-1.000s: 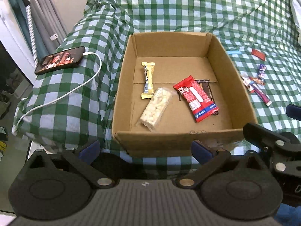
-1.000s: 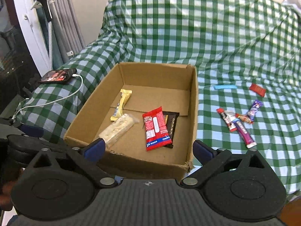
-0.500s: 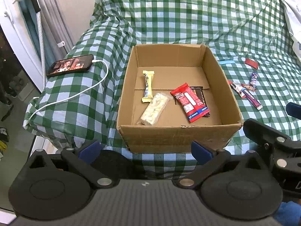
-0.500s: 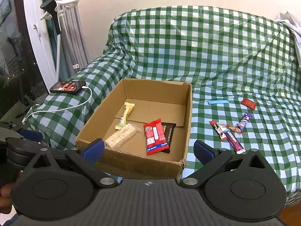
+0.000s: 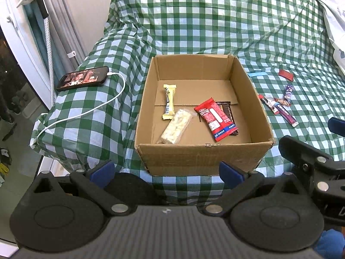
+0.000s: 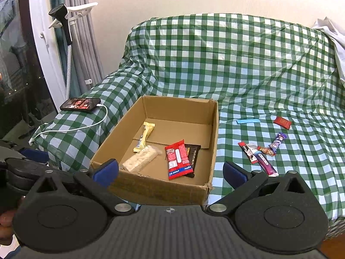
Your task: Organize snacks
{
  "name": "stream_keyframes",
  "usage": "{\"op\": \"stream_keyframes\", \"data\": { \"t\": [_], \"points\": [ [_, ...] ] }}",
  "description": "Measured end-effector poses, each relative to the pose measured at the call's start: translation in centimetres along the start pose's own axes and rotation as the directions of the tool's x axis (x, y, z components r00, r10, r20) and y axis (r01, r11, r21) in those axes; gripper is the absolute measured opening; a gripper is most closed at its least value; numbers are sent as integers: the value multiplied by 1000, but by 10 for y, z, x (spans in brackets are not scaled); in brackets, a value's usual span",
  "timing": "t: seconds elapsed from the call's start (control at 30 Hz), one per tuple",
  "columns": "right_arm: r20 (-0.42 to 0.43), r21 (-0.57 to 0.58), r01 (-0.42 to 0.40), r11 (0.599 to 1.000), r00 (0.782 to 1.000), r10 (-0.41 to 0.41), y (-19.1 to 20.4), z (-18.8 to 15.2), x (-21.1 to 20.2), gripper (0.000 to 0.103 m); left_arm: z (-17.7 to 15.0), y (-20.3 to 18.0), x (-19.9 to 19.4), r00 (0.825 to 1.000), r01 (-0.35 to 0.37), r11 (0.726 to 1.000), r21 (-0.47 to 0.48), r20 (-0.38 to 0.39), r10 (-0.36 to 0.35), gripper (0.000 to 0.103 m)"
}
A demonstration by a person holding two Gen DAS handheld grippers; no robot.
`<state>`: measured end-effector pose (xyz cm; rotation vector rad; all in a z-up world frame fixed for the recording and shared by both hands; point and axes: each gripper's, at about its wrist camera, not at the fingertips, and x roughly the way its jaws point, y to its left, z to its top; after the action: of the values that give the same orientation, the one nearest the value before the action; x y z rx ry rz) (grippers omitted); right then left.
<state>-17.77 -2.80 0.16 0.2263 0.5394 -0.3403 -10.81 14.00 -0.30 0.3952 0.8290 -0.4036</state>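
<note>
An open cardboard box [image 5: 200, 157] [image 6: 155, 188] sits on the checked sofa seat. Inside lie a yellow bar [image 5: 169, 101] [image 6: 145, 136], a clear pack of white pieces [image 5: 175, 126] [image 6: 140, 158], a red packet [image 5: 215, 118] [image 6: 177, 159] and a dark brown packet [image 5: 226, 110] [image 6: 194, 153]. Right of the box several loose snacks lie on the cloth: a purple stick [image 5: 286, 113] [image 6: 265, 165], a red-and-white stick [image 6: 248, 152], a blue-purple candy [image 6: 278, 140], a red square [image 6: 282, 122] and a light-blue strip [image 6: 248, 121]. My left gripper [image 5: 166, 170] and right gripper [image 6: 170, 170] both stand open and empty, short of the box.
A phone [image 5: 83, 78] [image 6: 80, 104] on a white charging cable [image 5: 86, 112] rests on the sofa's left arm. A garment steamer on a stand [image 6: 64, 23] and curtains are at the left. A white cloth [image 6: 332, 34] hangs over the sofa's right back.
Both grippers have pulled back and up from the box, so it looks smaller and more of the sofa back shows. Nothing in the box or on the cloth has moved.
</note>
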Motion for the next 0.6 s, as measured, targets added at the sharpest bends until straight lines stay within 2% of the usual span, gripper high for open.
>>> {"op": "stream_keyframes", "data": {
  "t": [0.33, 0.6],
  "points": [
    [-9, 69, 20, 997, 1000, -20, -24, -2, 7, 102, 11, -18, 12, 999, 16, 999, 40, -41, -15, 103],
    [-19, 209, 127, 970, 992, -125, -92, -2, 17, 102, 50, -51, 30, 999, 20, 996, 84, -44, -17, 103]
  ]
}}
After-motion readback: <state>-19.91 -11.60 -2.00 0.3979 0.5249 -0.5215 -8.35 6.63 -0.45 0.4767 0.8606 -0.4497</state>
